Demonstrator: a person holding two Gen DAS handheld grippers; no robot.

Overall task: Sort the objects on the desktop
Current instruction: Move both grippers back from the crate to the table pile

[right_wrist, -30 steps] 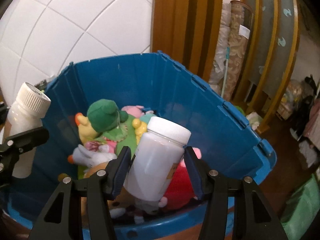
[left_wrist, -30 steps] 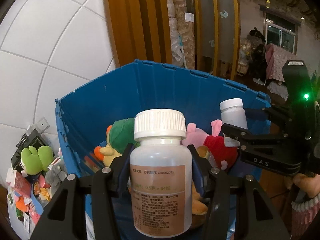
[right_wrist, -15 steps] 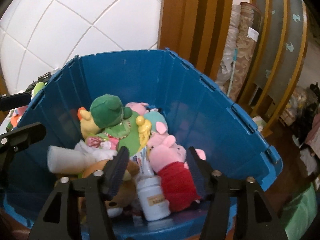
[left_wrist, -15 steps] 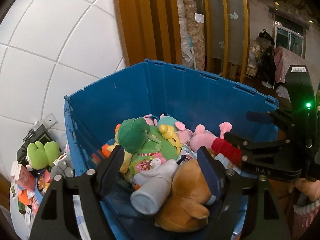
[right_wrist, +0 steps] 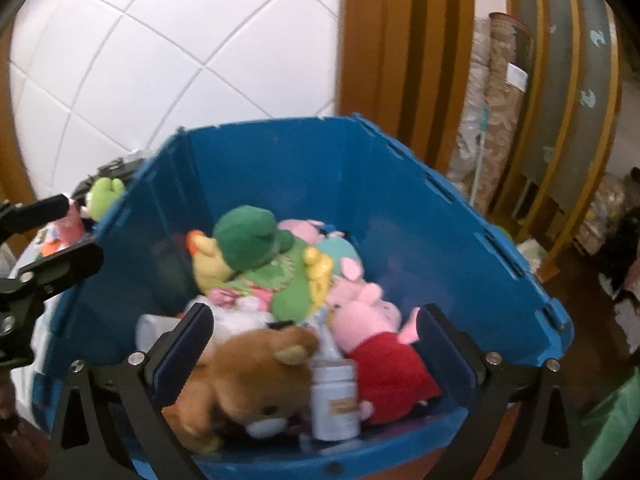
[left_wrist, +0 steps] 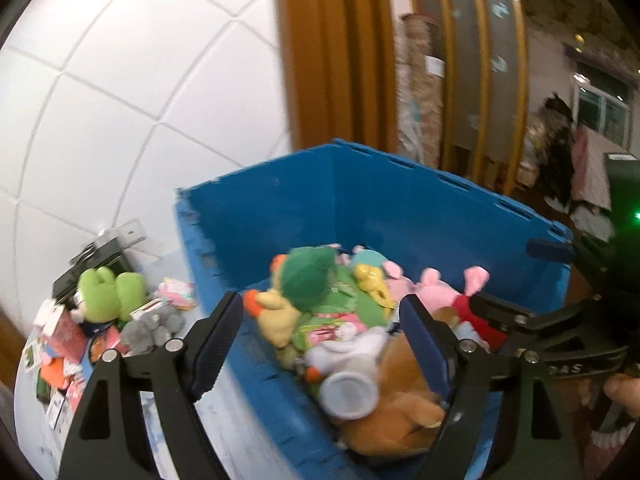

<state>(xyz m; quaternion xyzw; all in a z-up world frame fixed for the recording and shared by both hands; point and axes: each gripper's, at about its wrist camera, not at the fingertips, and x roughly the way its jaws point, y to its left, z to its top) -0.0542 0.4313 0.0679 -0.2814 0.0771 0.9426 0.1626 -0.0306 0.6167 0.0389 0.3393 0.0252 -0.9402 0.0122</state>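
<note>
A blue bin (left_wrist: 400, 208) (right_wrist: 400, 216) holds several plush toys and two white bottles. One bottle (left_wrist: 350, 390) lies on its side on the brown bear (left_wrist: 400, 412). The other bottle (right_wrist: 334, 402) stands between the bear (right_wrist: 248, 376) and the pink pig in red (right_wrist: 376, 344). My left gripper (left_wrist: 322, 342) is open and empty over the bin's left wall. My right gripper (right_wrist: 312, 356) is open and empty above the bin's near edge. The right gripper also shows in the left wrist view (left_wrist: 540, 340), and the left gripper's fingers (right_wrist: 60, 268) show in the right wrist view.
A pile of small toys lies on the white table left of the bin, with a green frog plush (left_wrist: 110, 292) and a grey plush (left_wrist: 154, 326) among packets. A white tiled wall (left_wrist: 120, 100) and wooden panels (left_wrist: 332, 52) stand behind.
Both grippers opened and let go of their white bottles, which dropped into the bin. Both grippers then drifted left, the left one now over the bin's left wall.
</note>
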